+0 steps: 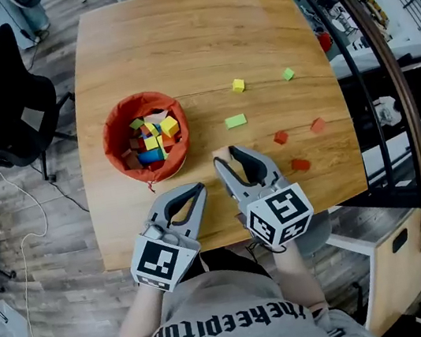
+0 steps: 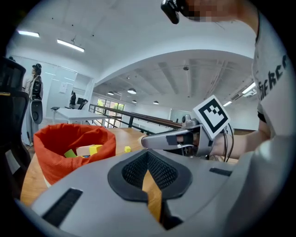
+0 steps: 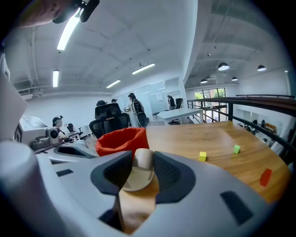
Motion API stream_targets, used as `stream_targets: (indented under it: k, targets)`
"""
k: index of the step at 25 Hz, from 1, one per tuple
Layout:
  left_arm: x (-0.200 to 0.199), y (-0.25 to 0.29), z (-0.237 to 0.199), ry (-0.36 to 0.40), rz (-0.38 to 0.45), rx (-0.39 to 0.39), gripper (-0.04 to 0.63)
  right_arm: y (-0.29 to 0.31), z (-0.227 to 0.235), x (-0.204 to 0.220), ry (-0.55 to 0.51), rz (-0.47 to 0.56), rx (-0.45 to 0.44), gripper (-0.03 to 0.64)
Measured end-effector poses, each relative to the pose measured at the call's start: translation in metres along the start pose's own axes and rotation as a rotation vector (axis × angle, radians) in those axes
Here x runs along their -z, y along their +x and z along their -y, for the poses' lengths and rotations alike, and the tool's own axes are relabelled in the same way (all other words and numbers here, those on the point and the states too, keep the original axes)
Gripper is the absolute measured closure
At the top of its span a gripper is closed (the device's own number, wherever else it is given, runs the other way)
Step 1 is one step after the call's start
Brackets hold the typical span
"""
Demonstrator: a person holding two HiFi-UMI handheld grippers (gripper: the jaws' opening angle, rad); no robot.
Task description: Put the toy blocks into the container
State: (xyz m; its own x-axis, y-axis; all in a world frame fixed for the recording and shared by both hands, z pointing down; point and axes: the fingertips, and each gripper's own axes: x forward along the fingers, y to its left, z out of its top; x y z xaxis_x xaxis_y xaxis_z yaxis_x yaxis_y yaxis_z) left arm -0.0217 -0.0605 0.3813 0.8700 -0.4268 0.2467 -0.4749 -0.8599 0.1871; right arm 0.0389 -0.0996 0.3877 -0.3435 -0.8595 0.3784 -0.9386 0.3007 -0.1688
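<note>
My left gripper [image 1: 198, 191] is nearest me at the table's [image 1: 189, 39] front edge, jaws pressed together on nothing. Just to its three o'clock, my right gripper [image 1: 231, 160] pinches a pale wooden block [image 3: 138, 159] between its pads. I judge the step in hand is carrying this block to the red fabric container [image 1: 117, 123], which sits at about ten o'clock from the right jaws and is already partly filled with coloured blocks.

To do it well, I would hold the squeeze firm, clear the soft rim, and part the jaws only over the middle of the mouth, low, so the block does not bounce out. The left gripper should stay out of that path.

Farther out lie loose pieces:
- a red block [image 1: 300, 165] at three o'clock
- a light green slab [image 1: 235, 121] at twelve
- a yellow cube [image 1: 238, 84] beyond
</note>
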Motion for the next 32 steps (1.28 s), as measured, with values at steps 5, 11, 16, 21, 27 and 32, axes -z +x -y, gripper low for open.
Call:
stream_targets:
  k: [5,11,16,21,27,32]
  targets:
    - [-0.005,-0.016,-0.008,0.004,0.03,-0.055,0.581,0.006,-0.019,-0.014,-0.038,0.021,-0.049,0.46]
    - [-0.009,-0.035,-0.017,-0.003,0.055,-0.106,0.581,0.013,-0.041,-0.025,-0.078,0.034,-0.096,0.46]
    - [-0.008,-0.047,-0.025,-0.002,0.072,-0.152,0.581,0.022,-0.057,-0.032,-0.11,0.04,-0.137,0.46]
    - [-0.009,-0.065,-0.032,-0.01,0.086,-0.182,0.581,0.029,-0.077,-0.038,-0.133,0.043,-0.164,0.459]
    - [-0.008,-0.085,-0.045,-0.019,0.101,-0.246,0.581,0.041,-0.094,-0.042,-0.152,0.044,-0.204,0.459]
    - [-0.007,-0.098,-0.053,-0.027,0.111,-0.285,0.581,0.05,-0.105,-0.045,-0.162,0.044,-0.228,0.459]
